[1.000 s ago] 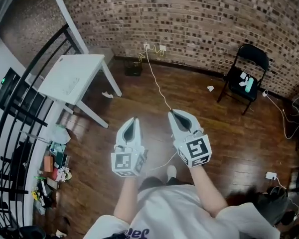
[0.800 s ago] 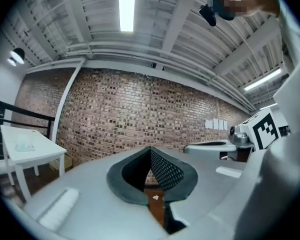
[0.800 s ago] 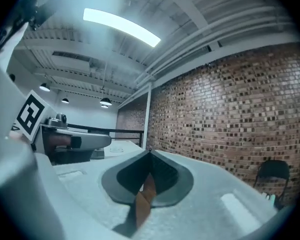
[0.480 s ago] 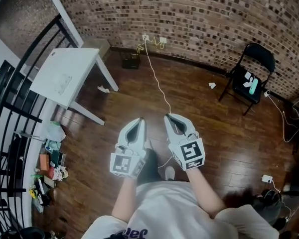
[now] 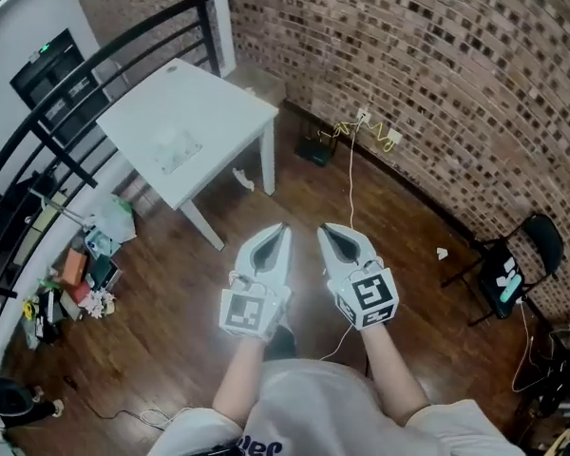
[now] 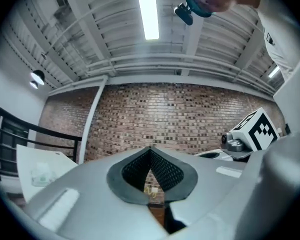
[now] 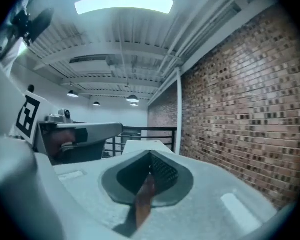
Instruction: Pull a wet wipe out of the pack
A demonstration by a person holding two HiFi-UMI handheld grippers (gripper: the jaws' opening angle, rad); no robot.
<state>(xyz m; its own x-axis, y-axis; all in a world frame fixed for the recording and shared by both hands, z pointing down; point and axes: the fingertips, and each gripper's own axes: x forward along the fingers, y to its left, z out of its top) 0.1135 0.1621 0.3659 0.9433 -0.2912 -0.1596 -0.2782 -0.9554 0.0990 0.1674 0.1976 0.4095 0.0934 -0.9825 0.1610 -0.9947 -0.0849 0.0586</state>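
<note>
Approach step: left tongs (image 5: 281, 228) and right tongs (image 5: 326, 229) are closed and empty, well apart from the wipe pack (image 5: 176, 146) on the worktop (image 5: 223, 103). Next move: reach the pack, then open one pair.

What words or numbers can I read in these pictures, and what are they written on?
No text reads clearly.
Shirt: dark print, cut off at the picture's edge.
Pack on the table: too small to read.
Marker cubes: square patterns, no words.
</note>
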